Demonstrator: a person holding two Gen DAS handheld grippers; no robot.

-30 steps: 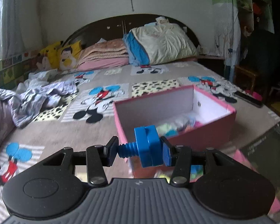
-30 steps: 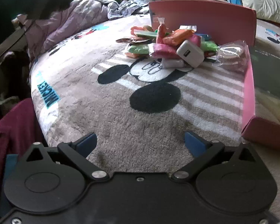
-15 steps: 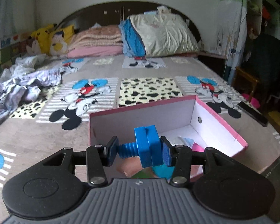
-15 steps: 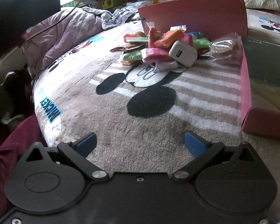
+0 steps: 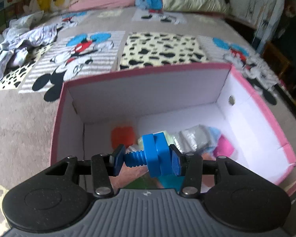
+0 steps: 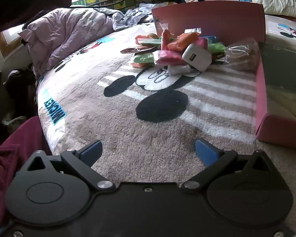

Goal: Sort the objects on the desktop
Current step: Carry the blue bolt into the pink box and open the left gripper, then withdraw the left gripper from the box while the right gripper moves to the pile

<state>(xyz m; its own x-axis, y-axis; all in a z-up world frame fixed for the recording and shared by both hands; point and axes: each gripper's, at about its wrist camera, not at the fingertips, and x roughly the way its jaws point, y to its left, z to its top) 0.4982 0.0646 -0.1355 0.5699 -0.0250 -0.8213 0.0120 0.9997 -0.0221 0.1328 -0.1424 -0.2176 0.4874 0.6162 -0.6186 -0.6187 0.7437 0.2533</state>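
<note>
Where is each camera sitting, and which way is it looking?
Left wrist: on the left tongs, looking down into the pink box; its fingers clamp a blue bolt.
Right wrist: on the right tongs, open, low over the Mickey blanket, facing a pile of packets and a white charger.
Shared: pink box and blanket.

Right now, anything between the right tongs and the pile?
Nothing: only bare blanket between the open right tongs and the pile, per the right wrist view.
</note>
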